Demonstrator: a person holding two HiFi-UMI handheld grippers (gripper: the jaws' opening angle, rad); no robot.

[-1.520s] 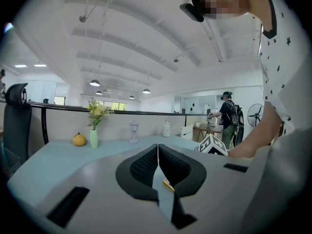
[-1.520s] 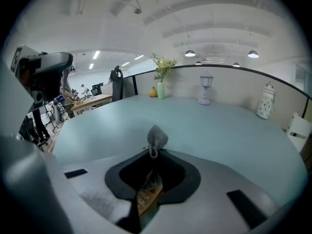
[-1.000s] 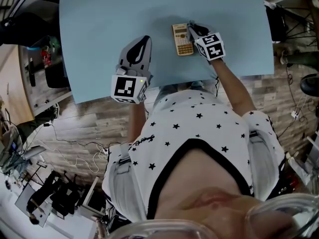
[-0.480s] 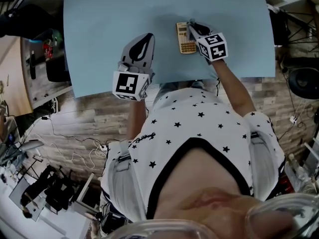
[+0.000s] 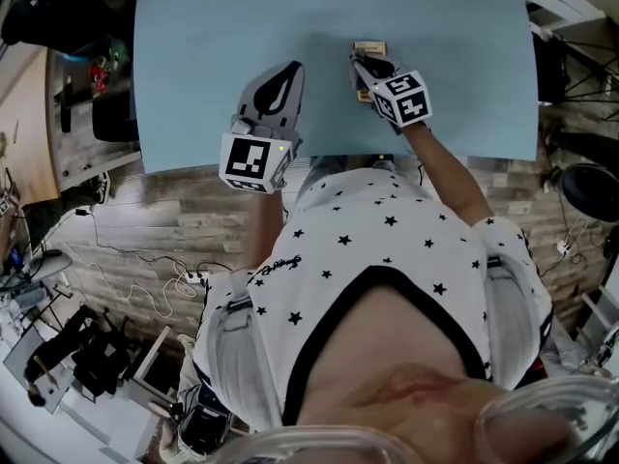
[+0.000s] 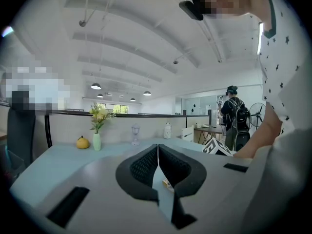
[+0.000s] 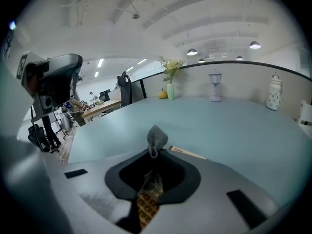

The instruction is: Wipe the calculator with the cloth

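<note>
The jaws of the right gripper (image 7: 153, 155) were clenched on a small grey cloth (image 7: 157, 136), and a tuft of it stood up above their tips. Under these jaws lay the calculator (image 7: 145, 207). Its brown keys showed through the gap, and its far edge came out just beyond the tips. If the cloth touched the keys, I could not tell.

In the head view the right gripper (image 5: 364, 66) was over the near part of the calculator (image 5: 370, 47), so only its far end showed. It lay flat on the light blue counter (image 5: 213, 46), in the right half.

The jaws of the left gripper (image 6: 157, 149) were pressed together with nothing between them. This left gripper (image 5: 288, 71) was over the counter near its front edge, to the left of the calculator and apart from it. At the far side of the counter stood a vase (image 7: 170, 90) with yellow flowers.
</note>
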